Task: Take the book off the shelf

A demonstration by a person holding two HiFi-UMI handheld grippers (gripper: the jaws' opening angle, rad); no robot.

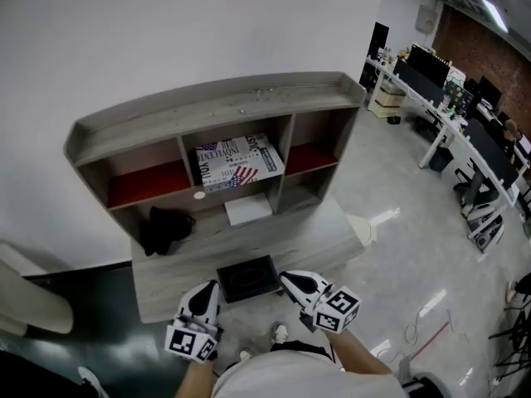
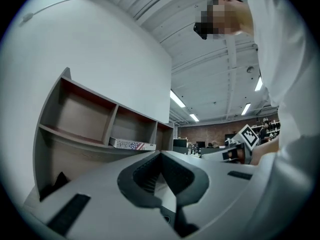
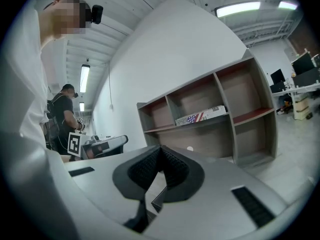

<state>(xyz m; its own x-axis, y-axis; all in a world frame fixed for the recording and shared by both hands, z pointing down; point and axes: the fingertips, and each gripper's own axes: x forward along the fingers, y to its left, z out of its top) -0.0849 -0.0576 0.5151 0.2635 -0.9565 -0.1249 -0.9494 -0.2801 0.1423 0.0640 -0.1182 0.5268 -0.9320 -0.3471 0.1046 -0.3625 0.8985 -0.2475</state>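
Observation:
The book (image 1: 239, 162), white with print and a flag pattern, lies flat on the upper board of the middle compartment of the grey wooden shelf (image 1: 217, 106). It also shows in the left gripper view as the book (image 2: 131, 144) and in the right gripper view as the book (image 3: 201, 116). Both grippers hover low in front of the desk, well short of the shelf. My left gripper (image 1: 207, 290) has its jaws shut with nothing between them, its tips (image 2: 161, 154) touching. My right gripper (image 1: 288, 279) is likewise shut and empty, its tips (image 3: 160, 148) meeting.
A black flat tray (image 1: 248, 278) lies at the desk's front edge between the grippers. A black cloth (image 1: 164, 229) sits at the left below the shelf, and a white sheet (image 1: 248, 210) lies under the book's compartment. Office desks with monitors (image 1: 452, 89) stand at the right.

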